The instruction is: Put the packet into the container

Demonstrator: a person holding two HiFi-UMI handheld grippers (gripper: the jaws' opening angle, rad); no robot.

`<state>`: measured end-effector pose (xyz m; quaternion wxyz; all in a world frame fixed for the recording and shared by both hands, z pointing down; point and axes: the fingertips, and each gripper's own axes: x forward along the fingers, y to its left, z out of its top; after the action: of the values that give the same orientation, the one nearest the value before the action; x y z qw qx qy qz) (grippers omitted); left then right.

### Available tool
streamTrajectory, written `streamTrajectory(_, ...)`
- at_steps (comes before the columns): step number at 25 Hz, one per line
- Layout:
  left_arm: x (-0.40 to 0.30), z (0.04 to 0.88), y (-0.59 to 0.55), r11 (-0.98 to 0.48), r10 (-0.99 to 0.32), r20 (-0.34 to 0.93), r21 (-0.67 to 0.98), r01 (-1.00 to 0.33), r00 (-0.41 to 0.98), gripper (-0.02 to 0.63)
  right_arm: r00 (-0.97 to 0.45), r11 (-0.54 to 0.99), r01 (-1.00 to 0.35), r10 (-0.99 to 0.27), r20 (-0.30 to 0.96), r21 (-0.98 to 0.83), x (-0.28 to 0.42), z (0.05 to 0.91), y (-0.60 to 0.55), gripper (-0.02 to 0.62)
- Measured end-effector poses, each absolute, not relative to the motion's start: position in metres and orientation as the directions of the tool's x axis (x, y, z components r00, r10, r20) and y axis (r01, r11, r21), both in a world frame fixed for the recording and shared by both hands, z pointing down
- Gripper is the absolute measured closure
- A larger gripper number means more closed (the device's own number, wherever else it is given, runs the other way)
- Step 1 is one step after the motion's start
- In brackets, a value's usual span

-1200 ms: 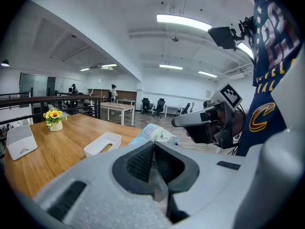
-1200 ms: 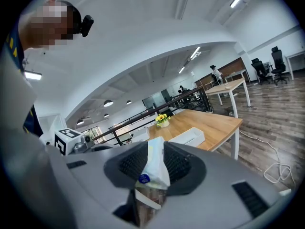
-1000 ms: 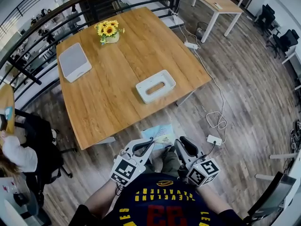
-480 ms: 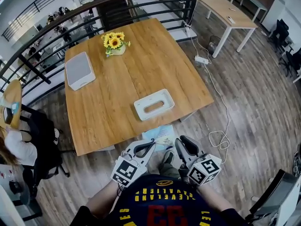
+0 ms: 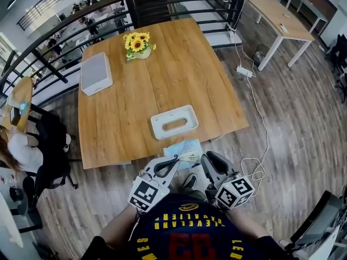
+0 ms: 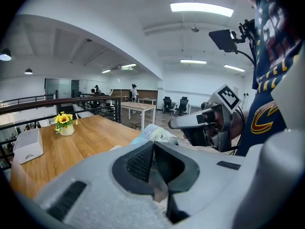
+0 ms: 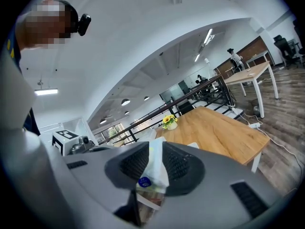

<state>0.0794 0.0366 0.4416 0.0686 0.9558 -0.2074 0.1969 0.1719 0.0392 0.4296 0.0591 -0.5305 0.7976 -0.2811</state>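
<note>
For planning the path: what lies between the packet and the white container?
Between packet and container: only a bare strip of the table and its near edge, in the head view.

Wood-plank floor (image 5: pixel 303 118); wooden table (image 5: pixel 179 64) beside black railing (image 5: pixel 240 7); second table (image 5: pixel 276 12) upper right; white power strip (image 5: pixel 244 71) on floor; ceiling strip lights (image 6: pixel 201 7) lit

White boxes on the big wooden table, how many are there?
2. A closed box sits near the table's far left edge; an open container lies near the edge closest to the person. Nothing seems hidden.
</note>
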Motion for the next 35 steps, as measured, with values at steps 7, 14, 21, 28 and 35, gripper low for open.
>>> streamTrajectory(7,0.084,0.449,0.027,-0.88,-0.401,0.429,0.064,-0.471,0.809,0.597,-0.486,0.308,-0.784,-0.845,0.223,-0.54,0.172,0.441,0.026,0.505)
streamTrajectory(14,0.085,0.456,-0.005,-0.873,-0.407,0.43,0.075,-0.481,0.806,0.597,-0.484,0.304,-0.789,-0.843,0.236,-0.534,0.177,0.445,-0.006,0.506)
streamTrajectory(21,0.085,0.454,-0.048,-0.879,-0.396,0.41,0.088,-0.468,0.821,0.597,-0.472,0.294,-0.805,-0.843,0.257,-0.516,0.174,0.443,-0.048,0.509)
streamTrajectory(28,0.074,0.456,-0.086,-0.891,-0.383,0.411,0.071,-0.448,0.827,0.597,-0.463,0.284,-0.816,-0.843,0.274,-0.504,0.163,0.443,-0.09,0.511)
streamTrajectory(35,0.062,0.463,-0.111,-0.9,-0.369,0.41,0.066,-0.43,0.834,0.597,-0.461,0.275,-0.825,-0.834,0.305,-0.494,0.145,0.448,-0.121,0.511)
